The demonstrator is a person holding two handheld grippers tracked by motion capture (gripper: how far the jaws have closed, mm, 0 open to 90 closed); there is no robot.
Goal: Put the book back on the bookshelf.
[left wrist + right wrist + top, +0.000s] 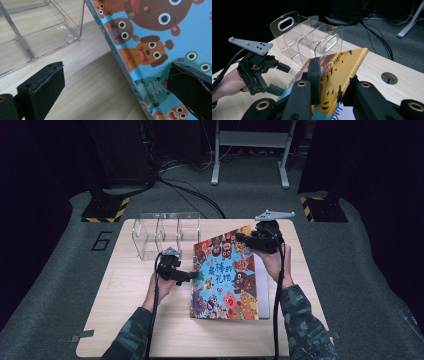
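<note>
Dark room, pale wooden table (125, 320). Right gripper (257, 240) clenched on book (227, 275) top corner, tilting it up. Left gripper (192, 276) released, jaws straddling book's spine edge, clear rack (165, 235) just beyond. Risk: corner-only pinch, book may slip or swing. Chinese title on cover, "的" legible; "6" on floor.

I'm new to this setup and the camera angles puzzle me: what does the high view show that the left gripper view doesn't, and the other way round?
High view alone: both camouflage sleeves, the right gripper clamping the book's top corner, and the grey floor with cables.

Left gripper view alone: its open black fingers straddling the book's edge.

Both: the colourful cartoon-animal picture book, the clear plastic divided organiser and the light wooden table.
</note>
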